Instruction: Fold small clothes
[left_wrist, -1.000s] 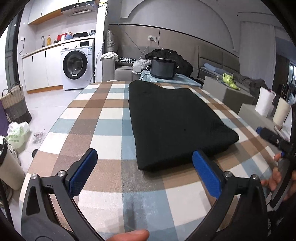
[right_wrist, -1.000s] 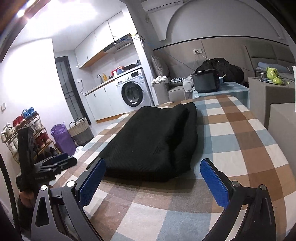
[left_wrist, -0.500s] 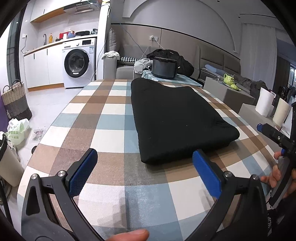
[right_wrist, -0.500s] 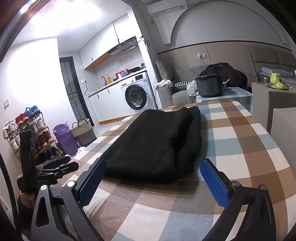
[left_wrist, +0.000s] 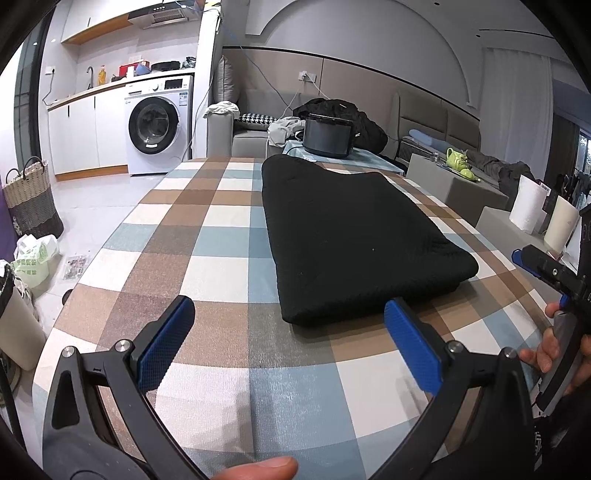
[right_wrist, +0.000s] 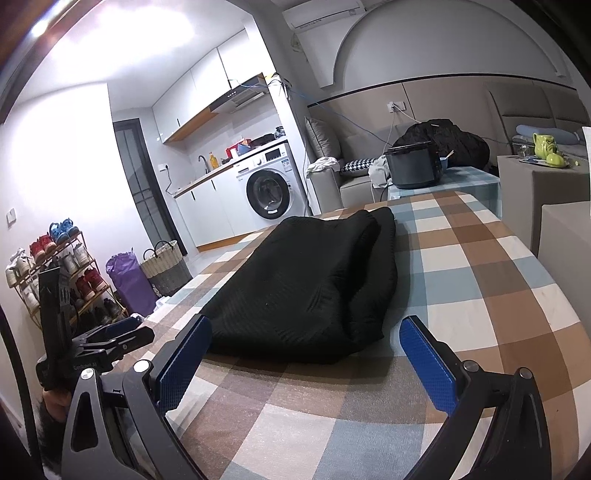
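black folded garment (left_wrist: 354, 236) laid lengthwise on checked table (left_wrist: 207, 266), near end just ahead | left gripper (left_wrist: 288, 347) and right gripper (right_wrist: 306, 358) held open, empty | right judged nearer

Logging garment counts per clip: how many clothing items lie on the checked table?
1: a folded black garment lies lengthwise on the checked table, ahead of both open grippers. Anything tucked beneath it would be hidden.

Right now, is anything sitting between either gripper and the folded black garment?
Nothing visible. Only bare checkered tablecloth lies between the open left gripper and the black garment, and likewise ahead of the open right gripper.
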